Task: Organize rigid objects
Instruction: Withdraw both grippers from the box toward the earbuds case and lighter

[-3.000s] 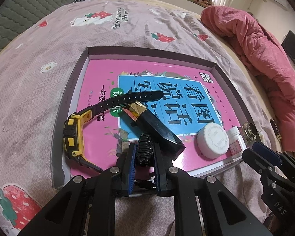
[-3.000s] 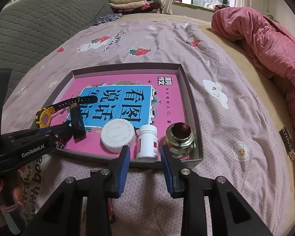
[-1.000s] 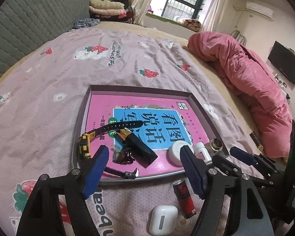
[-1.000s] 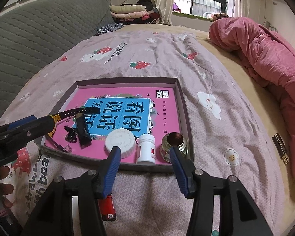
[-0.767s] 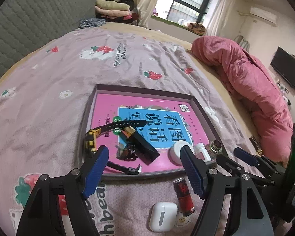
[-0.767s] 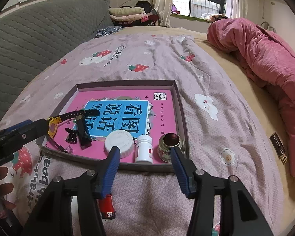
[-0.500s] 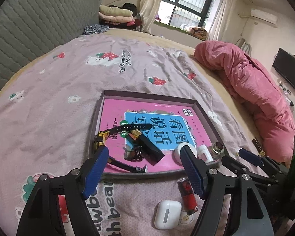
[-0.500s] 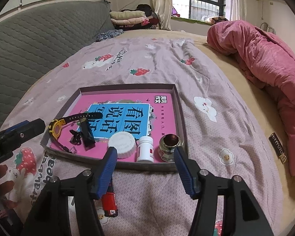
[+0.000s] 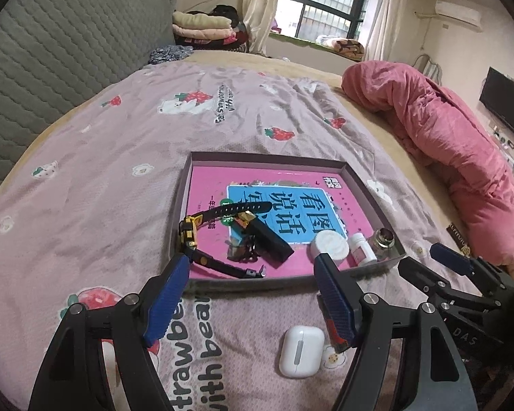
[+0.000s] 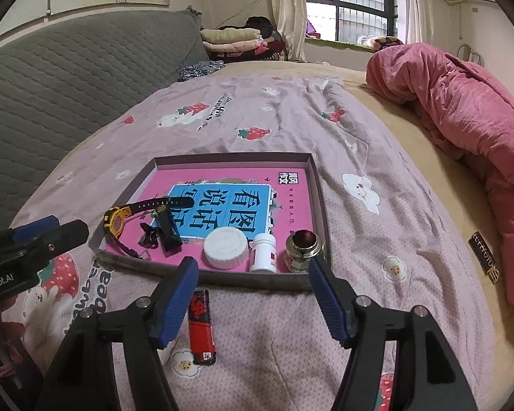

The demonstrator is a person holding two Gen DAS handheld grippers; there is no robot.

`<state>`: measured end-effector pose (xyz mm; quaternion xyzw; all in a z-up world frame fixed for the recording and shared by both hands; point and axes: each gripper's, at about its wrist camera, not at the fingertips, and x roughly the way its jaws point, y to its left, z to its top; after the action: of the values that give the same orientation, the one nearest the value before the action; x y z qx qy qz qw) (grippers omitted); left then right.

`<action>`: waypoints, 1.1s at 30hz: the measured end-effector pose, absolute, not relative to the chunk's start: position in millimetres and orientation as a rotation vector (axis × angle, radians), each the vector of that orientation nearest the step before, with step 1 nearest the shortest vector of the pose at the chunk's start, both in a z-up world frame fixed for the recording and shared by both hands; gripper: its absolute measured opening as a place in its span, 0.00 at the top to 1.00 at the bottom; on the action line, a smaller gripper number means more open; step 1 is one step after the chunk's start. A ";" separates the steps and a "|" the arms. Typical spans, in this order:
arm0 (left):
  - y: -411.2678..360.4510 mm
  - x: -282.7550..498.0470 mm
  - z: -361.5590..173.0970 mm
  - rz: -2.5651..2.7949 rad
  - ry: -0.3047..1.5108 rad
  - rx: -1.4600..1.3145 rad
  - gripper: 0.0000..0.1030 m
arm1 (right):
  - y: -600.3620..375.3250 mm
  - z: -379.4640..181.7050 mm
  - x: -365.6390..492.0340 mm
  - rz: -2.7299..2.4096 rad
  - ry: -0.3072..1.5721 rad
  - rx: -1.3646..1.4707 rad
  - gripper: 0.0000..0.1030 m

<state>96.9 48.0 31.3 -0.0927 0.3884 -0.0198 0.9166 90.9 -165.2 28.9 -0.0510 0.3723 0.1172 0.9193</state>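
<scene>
A shallow grey tray (image 9: 185,185) (image 10: 320,205) on the bed holds a pink book, a yellow and black watch (image 9: 188,231) (image 10: 114,221), a black hair clip (image 9: 245,251) (image 10: 149,234), a black bar (image 9: 267,239) (image 10: 168,229), a white lid (image 9: 327,245) (image 10: 225,246), a white bottle (image 9: 361,251) (image 10: 264,251) and a metal jar (image 9: 383,238) (image 10: 305,245). A white earbud case (image 9: 301,351) and a red lighter (image 10: 201,325) lie in front of the tray. My left gripper (image 9: 250,294) and right gripper (image 10: 253,299) are open and empty, held back from the tray.
A crumpled pink quilt (image 9: 445,140) (image 10: 462,102) lies along the right side of the bed. A grey padded headboard (image 9: 51,61) (image 10: 68,85) stands to the left. Folded clothes (image 10: 233,42) sit at the far end near the window.
My left gripper let go of the hair clip in the tray, opened wide and drew back. My right gripper also opened wider and pulled back. The earbud case and lighter came into view.
</scene>
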 end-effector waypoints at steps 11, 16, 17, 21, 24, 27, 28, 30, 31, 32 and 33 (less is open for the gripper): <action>39.6 88.9 23.7 -0.060 0.846 -0.164 0.26 | -164.7 23.1 76.4 0.266 0.777 -0.109 0.35; 35.0 86.7 20.1 -0.065 0.865 -0.148 0.26 | -164.6 18.7 71.9 0.269 0.789 -0.111 0.35; 34.2 86.1 19.1 -0.066 0.871 -0.147 0.26 | -164.9 18.2 71.7 0.269 0.791 -0.110 0.35; 31.7 83.2 13.5 -0.066 0.895 -0.136 0.26 | -163.9 15.1 69.2 0.271 0.798 -0.118 0.35; 30.7 80.5 9.0 -0.068 0.912 -0.130 0.26 | -163.1 12.2 67.1 0.278 0.805 -0.119 0.35; 29.0 78.3 5.2 -0.073 0.925 -0.126 0.26 | -162.9 9.9 64.2 0.281 0.810 -0.119 0.35; 28.8 77.7 4.2 -0.074 0.929 -0.125 0.26 | -162.7 9.0 63.7 0.283 0.813 -0.120 0.35; 29.3 76.9 2.3 -0.075 0.937 -0.125 0.26 | -162.1 6.6 61.6 0.284 0.818 -0.124 0.35; 29.6 76.5 0.6 -0.076 0.945 -0.126 0.26 | -161.8 5.1 60.6 0.288 0.823 -0.127 0.35; 29.5 76.5 -1.3 -0.080 0.955 -0.126 0.26 | -161.0 4.2 59.7 0.289 0.826 -0.129 0.35; 29.1 76.1 -3.8 -0.082 0.965 -0.125 0.26 | -160.4 2.5 58.7 0.290 0.831 -0.132 0.35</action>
<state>76.1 29.1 -3.8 -0.0599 0.4634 -0.0395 0.8832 58.7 -160.4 2.5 -0.0638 0.4017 0.1403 0.9027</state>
